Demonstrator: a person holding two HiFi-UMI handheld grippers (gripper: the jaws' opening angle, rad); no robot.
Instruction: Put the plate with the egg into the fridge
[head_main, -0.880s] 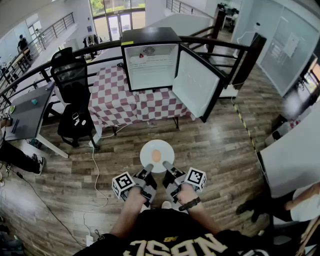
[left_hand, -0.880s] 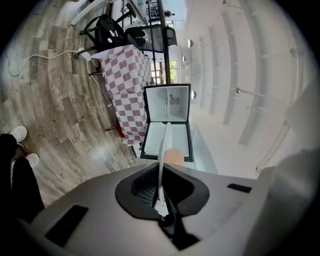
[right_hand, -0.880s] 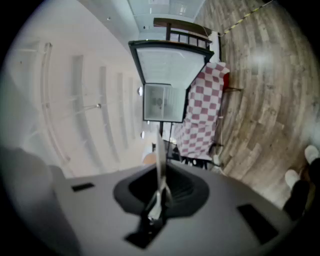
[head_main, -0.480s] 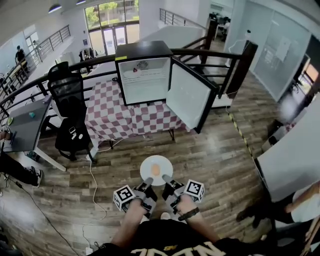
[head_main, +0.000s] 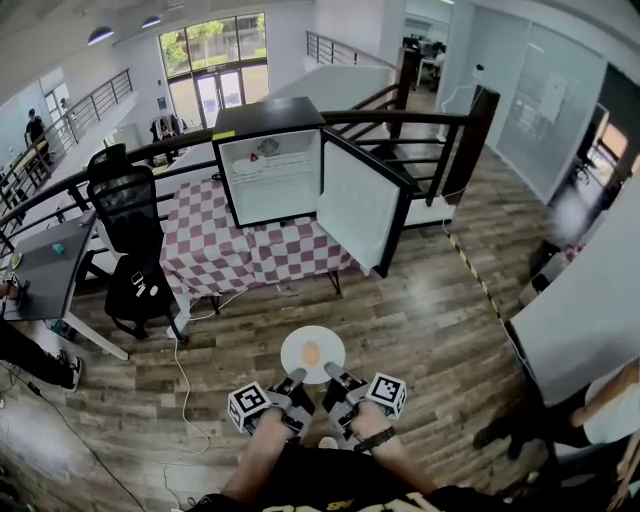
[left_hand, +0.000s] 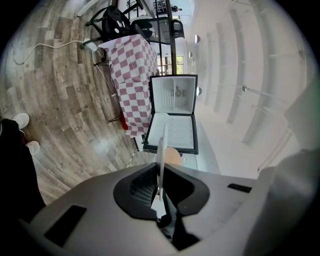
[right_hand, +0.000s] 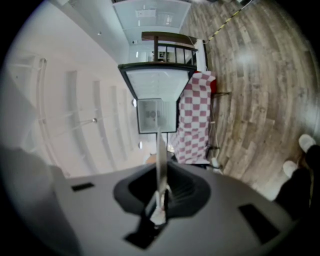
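Observation:
A white plate (head_main: 325, 342) with a brown egg (head_main: 311, 352) on it is held over the wooden floor. My left gripper (head_main: 296, 378) is shut on the plate's near left rim, and my right gripper (head_main: 331, 374) is shut on its near right rim. In the left gripper view the plate (left_hand: 161, 155) shows edge-on between the jaws, with the egg (left_hand: 172, 154) beside it. The right gripper view shows the plate's rim (right_hand: 160, 155) pinched the same way. Ahead, a small black fridge (head_main: 268, 165) stands on a checkered table (head_main: 228, 253), its door (head_main: 359, 207) swung open to the right.
A black office chair (head_main: 130, 215) and a grey desk (head_main: 45, 265) stand left of the table. A white cable (head_main: 186, 368) runs across the floor. A dark railing (head_main: 420, 135) passes behind the fridge. A person's leg (head_main: 600, 405) shows at the right edge.
Both grippers with the plate have moved forward toward the fridge. The table and fridge sit lower and nearer in the head view than before.

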